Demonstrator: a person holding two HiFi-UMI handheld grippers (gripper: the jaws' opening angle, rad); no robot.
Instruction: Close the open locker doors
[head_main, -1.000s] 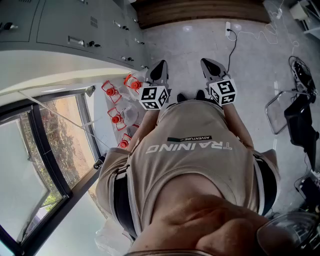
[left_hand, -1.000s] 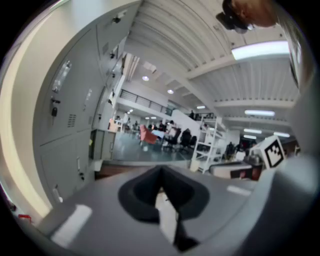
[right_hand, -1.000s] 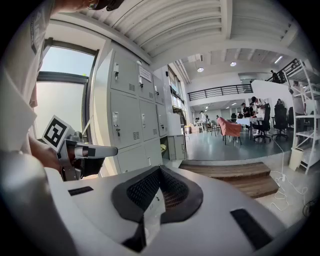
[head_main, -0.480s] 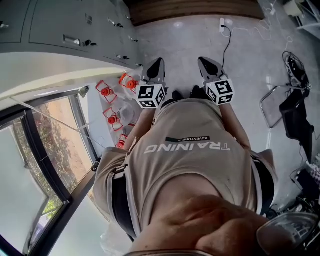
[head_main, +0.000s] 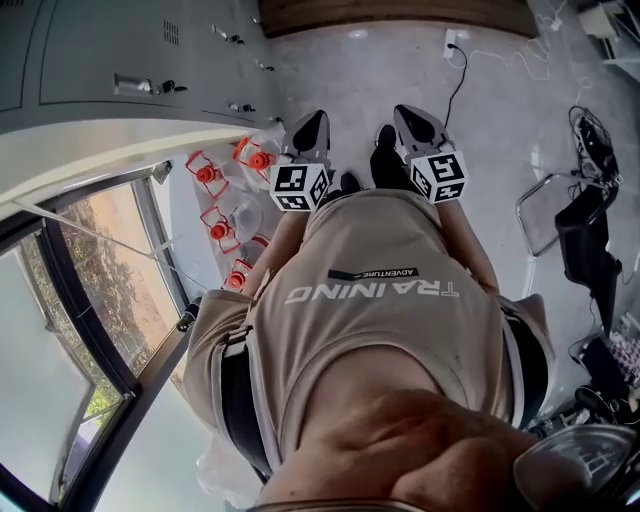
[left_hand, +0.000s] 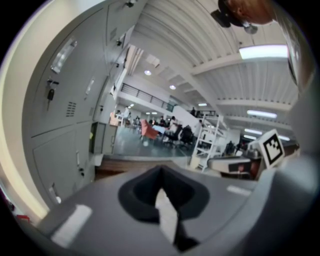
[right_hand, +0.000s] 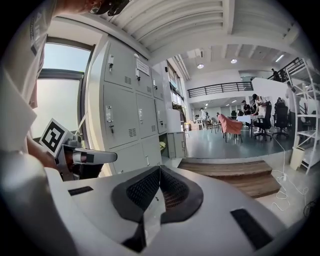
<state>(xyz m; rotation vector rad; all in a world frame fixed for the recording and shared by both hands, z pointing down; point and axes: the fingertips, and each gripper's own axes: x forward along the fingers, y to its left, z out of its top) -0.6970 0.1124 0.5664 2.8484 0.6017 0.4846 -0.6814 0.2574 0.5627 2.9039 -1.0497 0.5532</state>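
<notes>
Grey lockers (head_main: 120, 60) line the wall at the upper left of the head view, and those near me have shut doors. In the right gripper view the locker row (right_hand: 125, 115) runs away from me. Far along it one locker door (right_hand: 176, 145) stands open, with something yellow-green inside. The same open door (left_hand: 100, 145) shows small in the left gripper view. My left gripper (head_main: 312, 122) (left_hand: 160, 169) and right gripper (head_main: 408, 115) (right_hand: 159, 168) are held side by side in front of the body. Both are shut with nothing in them, well away from the lockers.
Several big water bottles with red caps (head_main: 225, 185) stand on the floor by the lockers and a window (head_main: 90, 290). A low wooden step (right_hand: 225, 172) lies ahead, and a cable (head_main: 460, 70) runs across the floor. A chair frame (head_main: 545, 215) and black gear are on the right.
The person has walked forward; a dark shoe now shows between the grippers. Lockers and bottles slid slightly left in the head view. Both grippers stay shut and held together in front.
</notes>
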